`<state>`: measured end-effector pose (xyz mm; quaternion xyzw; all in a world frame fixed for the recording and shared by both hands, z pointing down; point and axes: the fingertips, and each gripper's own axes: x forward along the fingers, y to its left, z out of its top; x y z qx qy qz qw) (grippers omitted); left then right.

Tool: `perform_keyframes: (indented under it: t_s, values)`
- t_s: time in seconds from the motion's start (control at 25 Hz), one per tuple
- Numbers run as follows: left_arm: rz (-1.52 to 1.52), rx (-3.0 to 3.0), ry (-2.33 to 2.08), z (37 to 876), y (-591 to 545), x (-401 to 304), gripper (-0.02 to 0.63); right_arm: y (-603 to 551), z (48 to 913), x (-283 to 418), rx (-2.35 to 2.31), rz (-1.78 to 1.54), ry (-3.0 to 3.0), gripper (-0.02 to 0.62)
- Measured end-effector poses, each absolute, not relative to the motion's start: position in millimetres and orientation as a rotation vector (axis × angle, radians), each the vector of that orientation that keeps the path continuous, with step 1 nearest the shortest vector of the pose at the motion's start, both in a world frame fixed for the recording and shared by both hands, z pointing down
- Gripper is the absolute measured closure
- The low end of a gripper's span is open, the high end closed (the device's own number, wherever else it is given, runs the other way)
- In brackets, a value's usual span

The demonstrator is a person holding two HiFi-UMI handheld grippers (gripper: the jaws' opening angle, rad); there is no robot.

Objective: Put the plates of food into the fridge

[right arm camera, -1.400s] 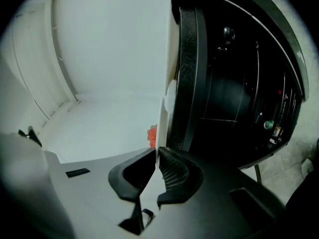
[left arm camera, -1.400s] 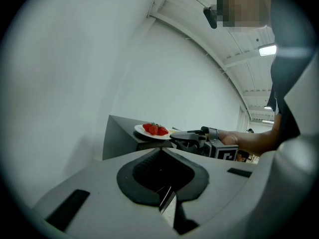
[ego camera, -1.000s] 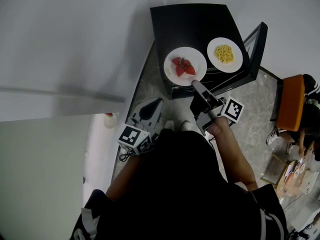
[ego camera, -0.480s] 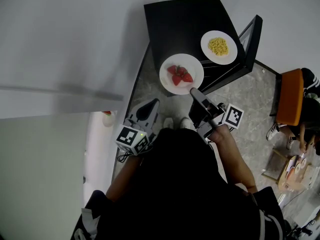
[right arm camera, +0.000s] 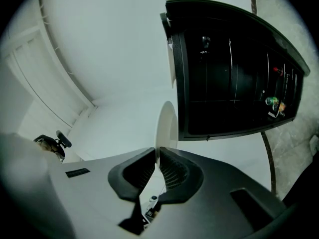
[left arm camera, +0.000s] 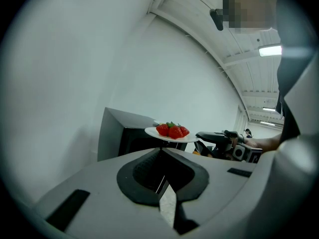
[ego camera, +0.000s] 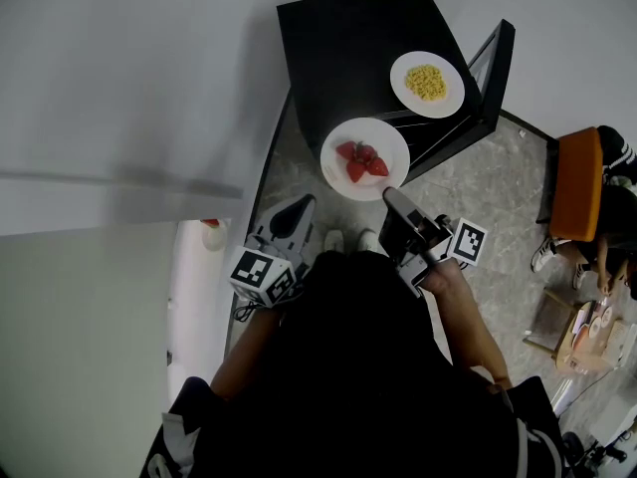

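Note:
A white plate of strawberries [ego camera: 365, 157] hangs in the air just off the front of the black fridge [ego camera: 348, 48], and my right gripper [ego camera: 389, 194] is shut on its near rim. In the right gripper view that plate [right arm camera: 166, 125] is edge-on, its rim pinched in my right gripper [right arm camera: 156, 161], with the fridge's dark inside [right arm camera: 234, 73] behind it. A second white plate with yellow corn [ego camera: 426, 83] sits on the fridge top. My left gripper [ego camera: 295, 217] is low at the left, shut and empty. The left gripper view has the strawberry plate [left arm camera: 170, 132] beyond my left gripper [left arm camera: 161, 177].
The fridge door [ego camera: 491, 63] stands open to the right. A white wall [ego camera: 119, 88] runs along the left. An orange chair [ego camera: 574, 197] and a seated person are at the far right on the speckled floor [ego camera: 498, 197]. Small items [right arm camera: 273, 102] sit on a shelf inside.
The strawberry plate has come off the fridge top and moved toward me in the right gripper, away from the corn plate. The left gripper has barely moved.

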<state>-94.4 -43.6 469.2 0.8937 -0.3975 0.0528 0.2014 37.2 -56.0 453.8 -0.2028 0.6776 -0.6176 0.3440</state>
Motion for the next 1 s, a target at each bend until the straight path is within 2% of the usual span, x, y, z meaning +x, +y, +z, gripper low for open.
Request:
perform_keyframes:
  t_s: [0.4,1.0]
  values:
    - [0.149,2.499,-1.115,464,-26,-87,0.583,-28,474,43,-0.549,-1.632,1.747,0.554]
    - [0.161,2.459,-1.138,475,-28,-99,0.583,-47,525,45,-0.591,-1.678,1.698,0.554]
